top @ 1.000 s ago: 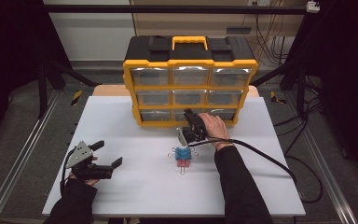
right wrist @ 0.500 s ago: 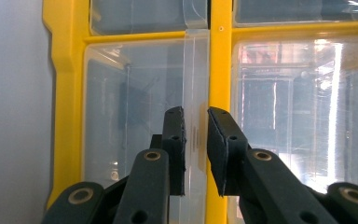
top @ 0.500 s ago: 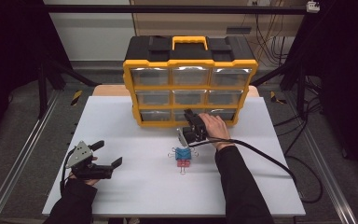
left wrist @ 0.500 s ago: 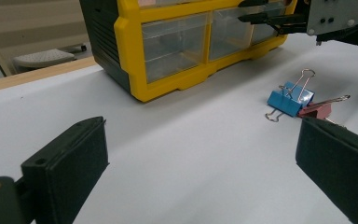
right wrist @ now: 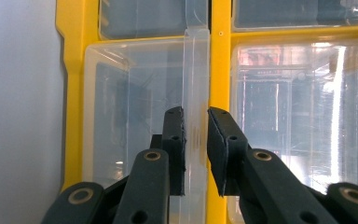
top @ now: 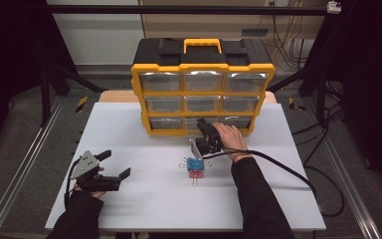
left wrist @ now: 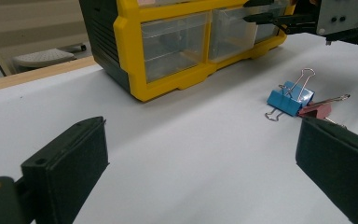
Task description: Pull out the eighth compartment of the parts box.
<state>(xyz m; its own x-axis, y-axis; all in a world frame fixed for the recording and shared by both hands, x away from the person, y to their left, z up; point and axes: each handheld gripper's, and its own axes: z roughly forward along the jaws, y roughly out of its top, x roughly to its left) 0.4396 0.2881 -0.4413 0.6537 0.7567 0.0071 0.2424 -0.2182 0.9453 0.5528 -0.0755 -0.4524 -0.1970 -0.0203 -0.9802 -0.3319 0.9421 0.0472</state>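
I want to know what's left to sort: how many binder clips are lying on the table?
2: a blue binder clip and a red binder clip, touching each other on the white table in front of the yellow drawer cabinet. The drawers may hold more.

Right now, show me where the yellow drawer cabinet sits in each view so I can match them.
High view: yellow drawer cabinet at the table's far middle.
Left gripper view: along the top, centre to right.
Right gripper view: its frame and clear drawers, close up.
Shared landmark: the right gripper, closed on a drawer pull.
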